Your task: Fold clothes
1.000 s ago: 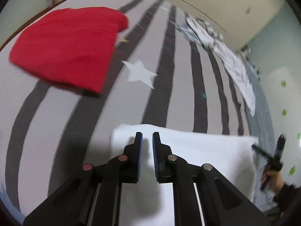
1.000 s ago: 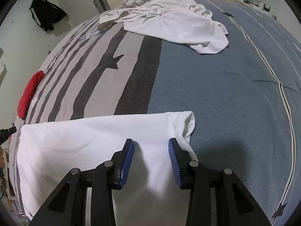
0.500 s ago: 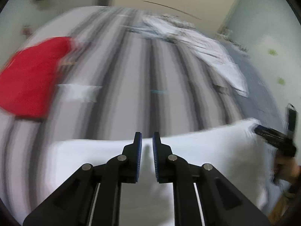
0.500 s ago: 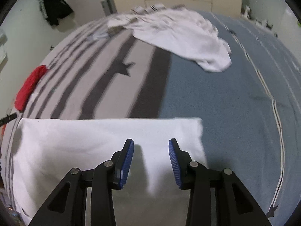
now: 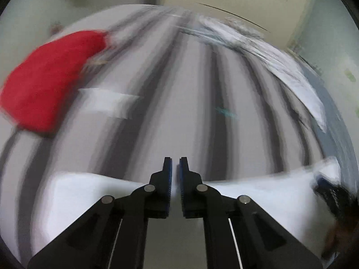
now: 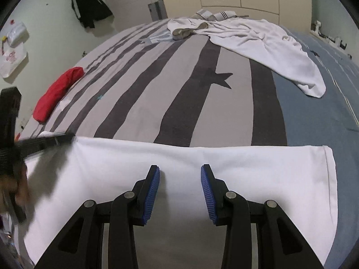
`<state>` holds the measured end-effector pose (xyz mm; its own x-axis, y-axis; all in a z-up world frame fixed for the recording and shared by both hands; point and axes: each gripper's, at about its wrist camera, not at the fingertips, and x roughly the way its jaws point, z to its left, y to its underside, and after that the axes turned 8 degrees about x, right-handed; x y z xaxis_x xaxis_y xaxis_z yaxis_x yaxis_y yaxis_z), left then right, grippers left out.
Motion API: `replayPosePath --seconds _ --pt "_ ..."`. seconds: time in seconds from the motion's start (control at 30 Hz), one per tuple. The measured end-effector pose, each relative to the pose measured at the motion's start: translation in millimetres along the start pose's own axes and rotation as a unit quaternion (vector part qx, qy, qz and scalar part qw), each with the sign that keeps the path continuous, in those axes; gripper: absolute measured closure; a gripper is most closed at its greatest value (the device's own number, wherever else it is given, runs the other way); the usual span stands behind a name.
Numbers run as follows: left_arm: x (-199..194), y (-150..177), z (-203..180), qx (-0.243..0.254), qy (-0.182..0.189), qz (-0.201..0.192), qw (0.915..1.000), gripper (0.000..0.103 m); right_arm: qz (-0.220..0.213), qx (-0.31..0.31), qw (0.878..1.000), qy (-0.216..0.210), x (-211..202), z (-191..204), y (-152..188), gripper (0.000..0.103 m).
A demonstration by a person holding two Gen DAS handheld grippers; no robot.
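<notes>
A white garment (image 6: pixel 258 179) lies folded flat along the near edge of the bed; it also shows blurred in the left wrist view (image 5: pixel 258 192). My right gripper (image 6: pixel 180 174) is open and empty, hovering over the garment's middle. My left gripper (image 5: pixel 175 168) has its jaws nearly together with a thin gap and nothing visibly between them; it sits above the garment's far edge. In the right wrist view the left gripper (image 6: pixel 44 141) appears at the garment's left end.
The bed has a grey striped cover (image 6: pixel 179 85) with stars and a blue part (image 6: pixel 325 123) on the right. A folded red garment (image 6: pixel 56 94) lies at the left, also in the left wrist view (image 5: pixel 49 85). Crumpled white clothes (image 6: pixel 258 44) lie at the back.
The left gripper swung right along the garment, and its view is motion-blurred. The garment's right end, bunched a second ago, now lies flat. The right gripper stays open.
</notes>
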<state>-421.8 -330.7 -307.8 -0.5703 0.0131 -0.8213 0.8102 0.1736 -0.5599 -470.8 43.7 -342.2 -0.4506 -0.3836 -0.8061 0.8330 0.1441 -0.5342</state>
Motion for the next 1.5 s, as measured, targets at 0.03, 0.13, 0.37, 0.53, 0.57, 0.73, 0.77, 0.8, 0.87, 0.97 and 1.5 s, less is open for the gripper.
replayPosePath --seconds 0.03,0.13,0.37,0.53,0.57,0.73,0.77,0.8,0.87,0.97,1.5 --pt "-2.2 -1.6 12.6 -0.013 -0.009 -0.001 0.9999 0.098 -0.001 0.000 1.000 -0.003 -1.8 -1.0 1.4 0.068" --pt "-8.8 -6.5 50.5 -0.051 -0.034 -0.005 0.9981 0.098 -0.002 0.005 1.000 -0.009 -6.8 -3.1 3.7 0.068" --pt "-12.9 3.2 -34.8 0.066 0.134 0.023 0.9885 0.098 -0.008 0.044 0.999 0.000 -16.7 -8.2 -3.9 0.067" --pt "3.5 23.9 -86.1 0.128 0.175 0.059 0.9745 0.098 -0.007 0.035 0.999 0.009 -12.5 -5.6 1.5 0.067" --pt "4.8 19.0 -72.2 0.105 0.149 0.047 0.9821 0.098 -0.007 0.035 0.999 0.009 -12.3 -5.6 2.1 0.067" --pt "8.2 -4.0 6.4 -0.016 0.026 -0.006 0.9995 0.097 -0.010 0.033 0.999 0.006 -13.4 -9.6 3.5 0.066" --pt "6.3 -5.0 24.8 -0.039 0.016 -0.005 0.9991 0.097 -0.012 0.032 0.999 0.009 -15.8 -12.2 3.0 0.066" --pt "0.1 -3.4 30.9 -0.028 0.005 -0.008 0.9996 0.097 -0.014 0.031 0.999 0.012 -18.2 -14.9 2.6 0.066" --pt "-12.7 0.3 41.6 -0.003 -0.016 -0.012 0.9998 0.095 -0.017 0.030 0.999 0.017 -22.9 -20.2 1.6 0.067" --pt "-26.9 11.3 41.1 0.018 -0.030 -0.007 0.9994 0.090 -0.022 0.028 0.999 0.025 -30.0 -28.2 0.2 0.066" --pt "-89.7 77.0 49.0 0.007 -0.051 0.009 0.9987 0.078 -0.006 0.034 0.998 0.048 -83.7 -61.1 26.4 0.064"
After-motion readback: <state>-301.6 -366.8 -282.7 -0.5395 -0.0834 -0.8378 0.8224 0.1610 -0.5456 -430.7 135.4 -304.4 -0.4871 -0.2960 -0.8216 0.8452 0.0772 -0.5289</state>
